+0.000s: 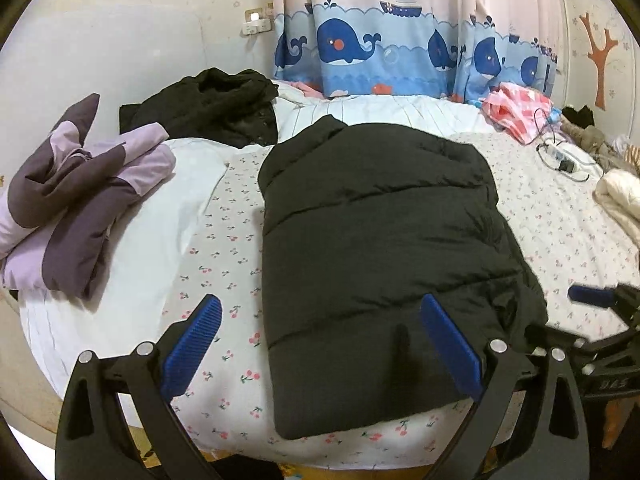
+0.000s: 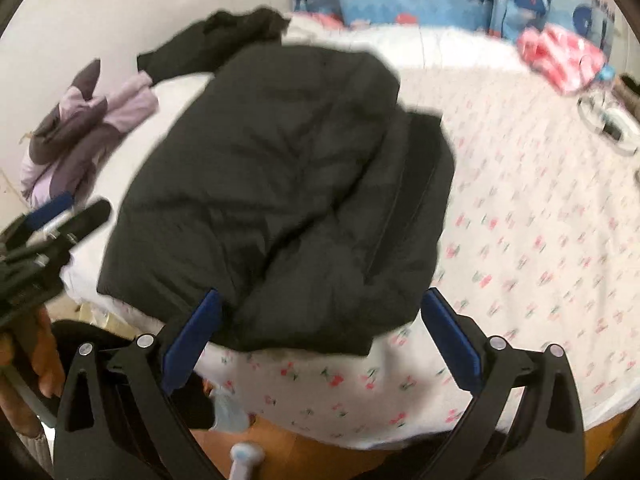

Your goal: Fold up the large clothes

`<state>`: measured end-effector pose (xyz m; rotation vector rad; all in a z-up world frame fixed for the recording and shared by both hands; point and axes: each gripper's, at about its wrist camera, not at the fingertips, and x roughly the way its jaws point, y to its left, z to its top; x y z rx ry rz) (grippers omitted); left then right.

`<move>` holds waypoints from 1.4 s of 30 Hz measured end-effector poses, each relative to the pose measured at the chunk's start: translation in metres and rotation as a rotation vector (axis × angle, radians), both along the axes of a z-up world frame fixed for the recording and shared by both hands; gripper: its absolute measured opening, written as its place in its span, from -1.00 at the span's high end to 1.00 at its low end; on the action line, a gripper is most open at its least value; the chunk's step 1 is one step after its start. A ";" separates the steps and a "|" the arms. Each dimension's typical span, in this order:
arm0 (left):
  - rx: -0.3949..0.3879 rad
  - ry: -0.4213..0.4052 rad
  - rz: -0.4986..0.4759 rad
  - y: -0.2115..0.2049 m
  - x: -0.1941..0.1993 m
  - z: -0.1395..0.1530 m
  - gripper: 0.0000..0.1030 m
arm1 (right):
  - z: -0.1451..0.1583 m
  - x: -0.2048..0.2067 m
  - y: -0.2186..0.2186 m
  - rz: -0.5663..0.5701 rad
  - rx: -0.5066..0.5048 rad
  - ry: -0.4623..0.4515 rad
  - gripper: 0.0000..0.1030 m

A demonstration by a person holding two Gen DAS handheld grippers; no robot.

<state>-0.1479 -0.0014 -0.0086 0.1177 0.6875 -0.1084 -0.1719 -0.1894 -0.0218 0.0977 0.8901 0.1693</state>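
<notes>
Both hand-held grippers, left point(image 1: 320, 344) and right point(image 2: 320, 344), gape empty, so I'd pinch the black puffer jacket point(image 1: 376, 240) at its near hem corners and fold evenly toward the far collar

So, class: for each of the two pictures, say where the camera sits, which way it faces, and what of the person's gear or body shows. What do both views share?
Left wrist: on the left gripper, facing across the bed toward the whale curtain; the right gripper shows at the right edge.
Right wrist: on the right gripper, blurred, facing across the bed; the left gripper and a hand show on the left.
Shared: the black puffer jacket, the purple garment.
</notes>
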 end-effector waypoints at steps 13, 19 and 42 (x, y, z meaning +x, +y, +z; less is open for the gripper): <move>0.026 0.019 0.028 -0.010 0.014 -0.001 -0.86 | -0.005 0.028 0.009 -0.073 -0.035 0.032 -0.88; 0.017 0.023 0.048 -0.004 0.015 0.002 -0.86 | 0.010 0.016 0.015 -0.057 -0.014 -0.044 -0.88; 0.001 0.020 0.056 -0.005 -0.027 0.028 -0.86 | 0.042 -0.027 0.045 -0.065 -0.138 -0.035 -0.88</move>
